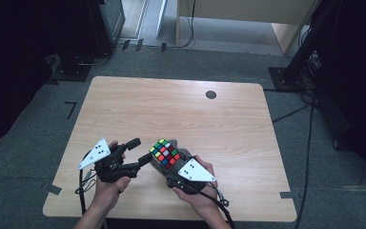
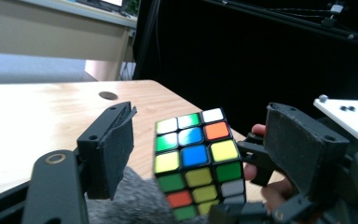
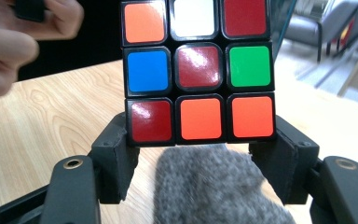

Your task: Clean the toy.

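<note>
Your left gripper (image 1: 140, 151) sits at the near left of the table (image 1: 124, 109), its jaws pointing right toward the cube (image 1: 165, 154). They stand apart and clamp nothing. In the left gripper view the cube (image 2: 196, 161) hangs in the gap between the two pads, clear of the left one; whether the right pad touches it you cannot tell from here. One jaw tip in the high view lies just beside the cube's left edge.

The cube is a scrambled three-by-three, held up off the wood near the table's front edge, a little left of centre. It sits tilted, one corner toward the far side. Under and behind it is a grey fuzzy cloth (image 1: 177, 148), which in the right gripper view (image 3: 214, 186) fills the space below the cube.

Your right gripper (image 1: 164, 167) comes in from the near right, with its white plate on top. Its jaws are clamped on the cube: in the right gripper view the two pads press the bottom row of the cube (image 3: 198, 70) from either side, the face toward the camera showing a red centre.
</note>
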The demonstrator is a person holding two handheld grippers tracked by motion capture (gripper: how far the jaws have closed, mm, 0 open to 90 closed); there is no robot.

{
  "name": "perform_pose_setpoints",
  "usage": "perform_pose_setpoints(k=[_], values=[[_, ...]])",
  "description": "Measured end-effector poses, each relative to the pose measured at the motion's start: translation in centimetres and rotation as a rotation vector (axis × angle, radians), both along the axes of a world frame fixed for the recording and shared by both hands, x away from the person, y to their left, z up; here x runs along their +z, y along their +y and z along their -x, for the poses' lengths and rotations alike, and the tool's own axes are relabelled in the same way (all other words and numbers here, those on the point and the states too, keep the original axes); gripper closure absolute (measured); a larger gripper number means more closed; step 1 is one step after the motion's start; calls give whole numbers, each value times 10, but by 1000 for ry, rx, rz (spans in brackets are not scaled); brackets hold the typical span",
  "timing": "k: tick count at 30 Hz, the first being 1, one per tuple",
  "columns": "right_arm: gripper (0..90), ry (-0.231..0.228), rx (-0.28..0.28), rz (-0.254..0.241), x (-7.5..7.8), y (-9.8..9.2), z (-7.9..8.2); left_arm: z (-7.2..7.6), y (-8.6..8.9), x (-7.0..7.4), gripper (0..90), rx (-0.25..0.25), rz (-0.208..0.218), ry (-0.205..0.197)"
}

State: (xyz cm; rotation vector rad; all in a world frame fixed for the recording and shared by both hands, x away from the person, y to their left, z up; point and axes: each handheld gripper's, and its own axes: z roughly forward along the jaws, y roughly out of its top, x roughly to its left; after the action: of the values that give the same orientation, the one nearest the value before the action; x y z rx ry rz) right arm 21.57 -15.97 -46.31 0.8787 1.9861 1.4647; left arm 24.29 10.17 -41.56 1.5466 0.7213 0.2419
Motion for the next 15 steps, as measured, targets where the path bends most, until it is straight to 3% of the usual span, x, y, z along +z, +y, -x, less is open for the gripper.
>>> perform_pose_setpoints(k=[3,8,15], values=[[347,62,-6,-16,5,-9,-6,0,-1,-3,239,5,-113,-61],[347,140,8,-59,18,-20,-10,10,-17,-11,242,-4,-322,-204],[346,221,61,-78,37,-21,-6,18,-34,-23,241,-6,-461,-293]])
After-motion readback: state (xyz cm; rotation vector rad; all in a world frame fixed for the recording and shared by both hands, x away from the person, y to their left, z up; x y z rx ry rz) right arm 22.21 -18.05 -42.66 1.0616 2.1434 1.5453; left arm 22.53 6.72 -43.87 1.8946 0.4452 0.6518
